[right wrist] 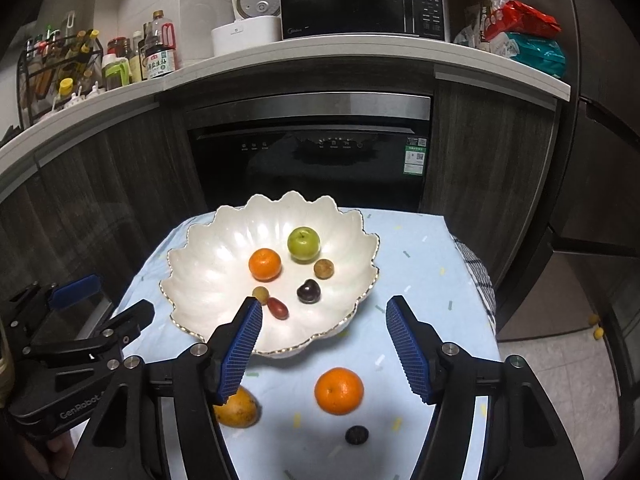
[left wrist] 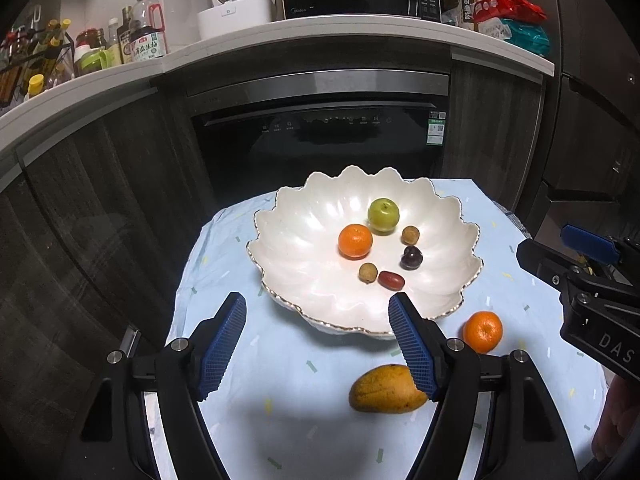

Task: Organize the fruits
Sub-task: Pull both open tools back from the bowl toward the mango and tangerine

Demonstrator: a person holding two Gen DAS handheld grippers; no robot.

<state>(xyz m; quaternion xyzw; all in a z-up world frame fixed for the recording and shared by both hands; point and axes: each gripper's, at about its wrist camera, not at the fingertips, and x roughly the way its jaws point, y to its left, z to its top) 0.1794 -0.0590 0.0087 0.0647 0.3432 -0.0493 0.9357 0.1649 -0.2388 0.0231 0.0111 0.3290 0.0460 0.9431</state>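
Six fruits sit in our scalloped bowl; both our left claw and right claw hang apart and empty above the mango and tangerine on the surface.

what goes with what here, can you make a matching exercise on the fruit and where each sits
Things:
1. apple
2. mango
3. dark fruit
4. grape

Places:
A. on the cloth, partly behind a left gripper finger
B. far side of the bowl
C. on the cloth, nearest the camera in the right view
D. near side of the bowl, beside a brown fruit

Pairs: 1-B, 2-A, 3-C, 4-D
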